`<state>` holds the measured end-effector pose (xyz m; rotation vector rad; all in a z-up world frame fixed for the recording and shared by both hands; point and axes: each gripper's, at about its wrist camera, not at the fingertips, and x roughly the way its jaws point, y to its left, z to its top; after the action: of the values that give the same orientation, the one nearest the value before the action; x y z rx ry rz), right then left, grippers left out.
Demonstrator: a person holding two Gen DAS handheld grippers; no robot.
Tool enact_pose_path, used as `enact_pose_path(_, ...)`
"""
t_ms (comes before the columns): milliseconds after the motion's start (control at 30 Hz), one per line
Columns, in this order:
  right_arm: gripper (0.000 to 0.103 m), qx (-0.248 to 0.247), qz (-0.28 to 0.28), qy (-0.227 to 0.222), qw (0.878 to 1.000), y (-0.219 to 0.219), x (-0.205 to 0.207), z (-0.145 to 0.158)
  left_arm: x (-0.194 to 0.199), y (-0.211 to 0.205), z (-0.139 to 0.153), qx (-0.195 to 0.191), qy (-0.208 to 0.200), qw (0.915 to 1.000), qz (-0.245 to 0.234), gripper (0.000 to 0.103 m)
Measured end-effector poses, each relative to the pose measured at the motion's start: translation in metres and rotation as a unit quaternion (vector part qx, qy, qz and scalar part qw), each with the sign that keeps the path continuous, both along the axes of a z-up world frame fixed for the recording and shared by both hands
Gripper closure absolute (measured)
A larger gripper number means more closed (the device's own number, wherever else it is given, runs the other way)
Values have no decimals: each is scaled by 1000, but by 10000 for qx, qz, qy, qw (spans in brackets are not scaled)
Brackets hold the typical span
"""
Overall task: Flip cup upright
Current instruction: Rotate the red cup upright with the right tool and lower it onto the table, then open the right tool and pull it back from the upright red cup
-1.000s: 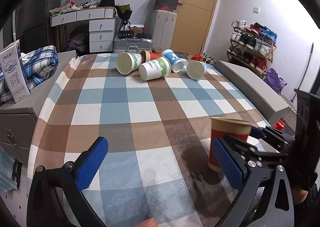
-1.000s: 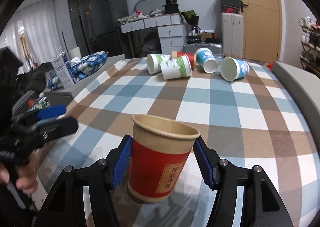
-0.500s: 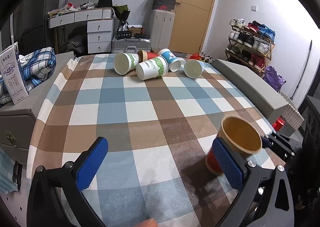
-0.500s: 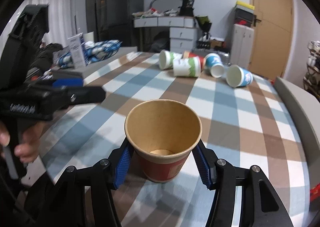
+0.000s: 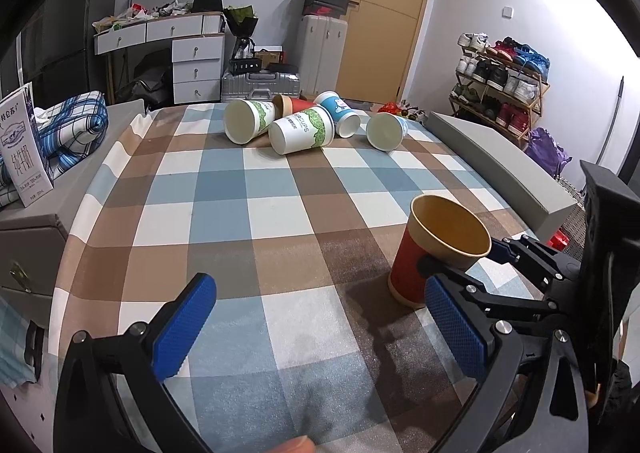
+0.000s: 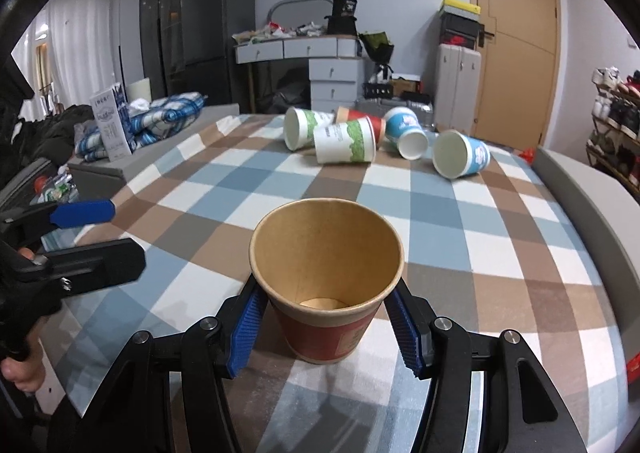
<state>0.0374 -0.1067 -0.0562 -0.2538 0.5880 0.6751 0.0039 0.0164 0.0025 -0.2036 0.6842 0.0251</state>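
A red paper cup (image 6: 326, 285) with a brown inside stands mouth up on the checked tablecloth (image 6: 440, 213), tilted slightly toward the camera. My right gripper (image 6: 326, 325) has its blue pads against both sides of the cup and is shut on it. In the left wrist view the same cup (image 5: 436, 249) stands at the right, held by the right gripper (image 5: 460, 273). My left gripper (image 5: 320, 329) is open and empty above the near part of the cloth; it also shows in the right wrist view (image 6: 80, 221) at the left.
Several paper cups (image 5: 300, 129) lie on their sides at the far end of the table, green-white, red and blue-white. A milk carton (image 5: 22, 145) and a folded plaid cloth (image 5: 76, 129) sit at the left. A grey padded edge (image 5: 500, 161) runs along the right.
The right gripper has tipped the cup slightly, so its mouth shows more. The left gripper stayed open and almost still.
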Motion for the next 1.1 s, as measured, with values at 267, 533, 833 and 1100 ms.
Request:
enact_pose_path(267,34,-68,128,-15,9999,1,-2,0,-1,-3,0,22,6,10000,-62,1)
enact_pose_path(533,1,474,-11,-97,9988,-35,-12,16,-3,-8,4,48,-84,9998,-169,1)
enact_pose_path(833,0,1208,227,-189,9922,-75,-22,36,-7,-22,9,170,-251,9987,-420,1)
enact_pose_path(1100,0,1435,277,-215,9890,-85,-21,37,-9,-31,10,283,-351,9975,-553,1)
